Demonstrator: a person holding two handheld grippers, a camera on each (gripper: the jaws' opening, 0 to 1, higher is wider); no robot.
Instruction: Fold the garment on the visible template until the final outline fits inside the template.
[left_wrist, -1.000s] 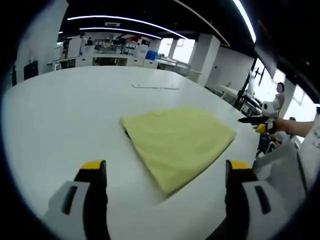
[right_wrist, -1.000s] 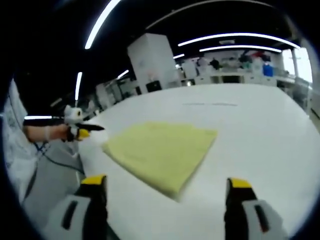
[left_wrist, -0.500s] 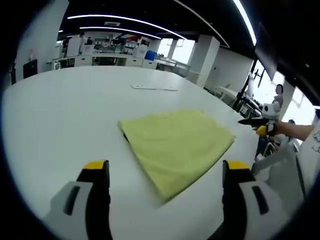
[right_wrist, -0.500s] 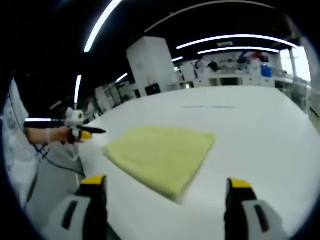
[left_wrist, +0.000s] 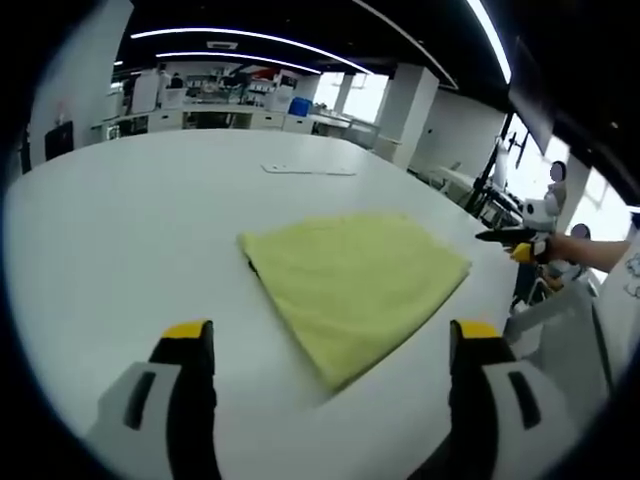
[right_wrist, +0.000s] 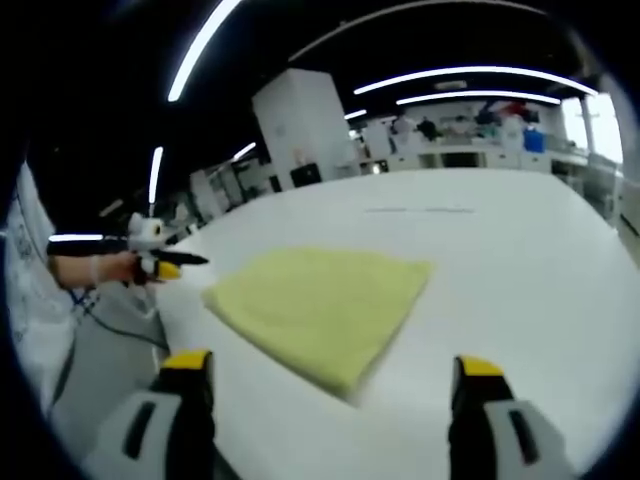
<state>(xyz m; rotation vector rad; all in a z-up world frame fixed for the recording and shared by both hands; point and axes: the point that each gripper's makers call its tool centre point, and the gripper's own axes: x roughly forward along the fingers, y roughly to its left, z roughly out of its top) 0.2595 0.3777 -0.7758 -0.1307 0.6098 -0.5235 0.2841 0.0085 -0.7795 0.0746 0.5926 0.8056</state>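
A folded yellow garment (left_wrist: 355, 285) lies flat on the white table (left_wrist: 120, 230); the right gripper view shows the same garment (right_wrist: 320, 305). My left gripper (left_wrist: 330, 345) is held back from its near corner, jaws wide apart and empty. My right gripper (right_wrist: 325, 375) stands open too, short of the garment's near edge, holding nothing. The right gripper (left_wrist: 515, 245) comes into the left gripper view at the far right, held in a hand. The left gripper (right_wrist: 160, 262) appears at the left of the right gripper view. A thin outline (left_wrist: 308, 171) is marked on the table beyond the garment.
The table's edge (left_wrist: 500, 300) runs close to the garment on one side. Beyond it are a grey floor (right_wrist: 100, 370), a white pillar (right_wrist: 300, 125), desks and shelves at the back of the room, and a person (left_wrist: 556, 180) standing far off.
Both views have wobbled slightly with the hands. The garment lies as it did and both pairs of jaws stay apart.
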